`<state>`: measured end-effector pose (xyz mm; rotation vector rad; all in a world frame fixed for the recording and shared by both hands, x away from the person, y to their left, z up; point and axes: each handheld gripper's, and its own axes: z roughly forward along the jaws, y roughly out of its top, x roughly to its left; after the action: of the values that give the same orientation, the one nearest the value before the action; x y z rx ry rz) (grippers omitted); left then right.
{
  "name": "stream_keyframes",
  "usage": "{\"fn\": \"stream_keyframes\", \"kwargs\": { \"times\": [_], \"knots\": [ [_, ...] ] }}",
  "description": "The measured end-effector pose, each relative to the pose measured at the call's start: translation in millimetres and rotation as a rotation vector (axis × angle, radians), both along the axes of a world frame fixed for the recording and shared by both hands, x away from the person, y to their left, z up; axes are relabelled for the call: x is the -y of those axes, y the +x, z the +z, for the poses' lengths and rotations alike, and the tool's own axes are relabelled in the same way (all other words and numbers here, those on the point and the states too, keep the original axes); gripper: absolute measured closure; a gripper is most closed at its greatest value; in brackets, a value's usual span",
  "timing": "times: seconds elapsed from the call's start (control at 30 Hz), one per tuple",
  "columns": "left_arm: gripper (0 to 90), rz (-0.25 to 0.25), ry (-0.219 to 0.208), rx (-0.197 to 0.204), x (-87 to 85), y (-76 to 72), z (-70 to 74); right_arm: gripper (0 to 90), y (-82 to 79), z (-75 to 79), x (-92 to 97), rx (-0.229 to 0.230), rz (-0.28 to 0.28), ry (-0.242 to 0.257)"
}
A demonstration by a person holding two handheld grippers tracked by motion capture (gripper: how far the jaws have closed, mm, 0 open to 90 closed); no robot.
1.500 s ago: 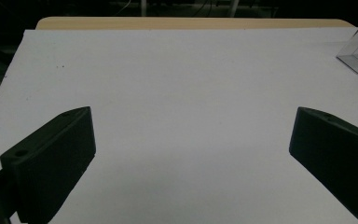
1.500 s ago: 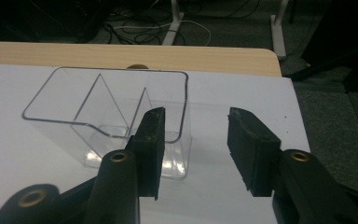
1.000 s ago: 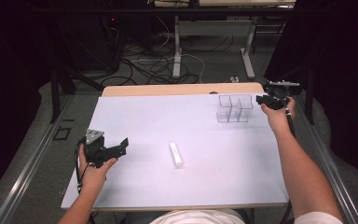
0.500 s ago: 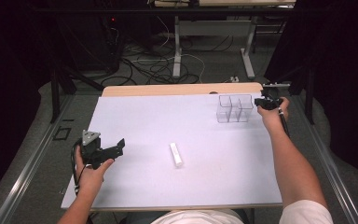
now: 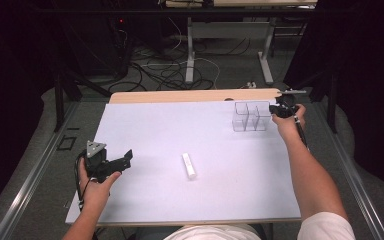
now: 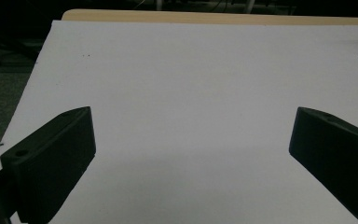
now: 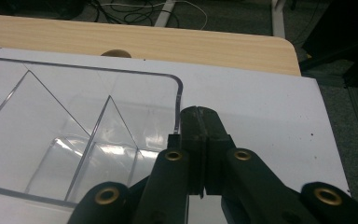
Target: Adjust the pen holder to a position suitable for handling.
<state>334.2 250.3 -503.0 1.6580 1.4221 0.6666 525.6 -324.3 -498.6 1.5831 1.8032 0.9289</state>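
Note:
A clear plastic box (image 5: 251,116) with several compartments stands at the far right of the white sheet (image 5: 180,130); in the right gripper view the box (image 7: 74,135) looks empty. My right gripper (image 5: 276,111) sits against the box's right side. Its jaws have just been closing, and the right gripper (image 7: 200,112) now has its pads together just outside the box's right wall, with nothing seen between them. A small white bar (image 5: 189,166) lies mid-table. My left gripper (image 5: 122,162) hovers at the front left, and the left gripper (image 6: 191,140) is open over bare sheet.
The wooden table edge (image 5: 190,95) runs along the back with a round hole (image 7: 115,53) near the box. Cables and desk legs (image 5: 190,55) lie on the floor beyond. A metal rail (image 5: 30,185) borders the left side.
My right hand has moved left and down to the side of the clear box. My left hand has stayed in place.

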Motion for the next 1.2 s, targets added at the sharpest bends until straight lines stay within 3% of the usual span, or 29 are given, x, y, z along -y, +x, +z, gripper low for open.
{"fn": "stream_keyframes", "kwargs": {
  "times": [0.23,0.63,0.93,1.2],
  "knots": [
    [0.4,0.0,0.001,0.005,0.8,-0.3,-1.0,90.0,-1.8,0.0,-5.2,-0.009,0.015,0.023],
    [0.4,-0.005,0.007,-0.004,1.5,-0.6,-0.8,90.0,-8.9,-2.3,-46.0,-0.004,0.071,0.048],
    [0.4,-0.007,0.006,-0.002,2.8,-0.3,-1.6,90.0,-14.0,-4.1,-68.9,0.008,0.137,0.049],
    [0.4,-0.01,0.006,-0.005,3.7,-0.5,-1.6,90.0,-18.2,-4.4,-100.2,0.005,0.197,0.045]
  ]
}}
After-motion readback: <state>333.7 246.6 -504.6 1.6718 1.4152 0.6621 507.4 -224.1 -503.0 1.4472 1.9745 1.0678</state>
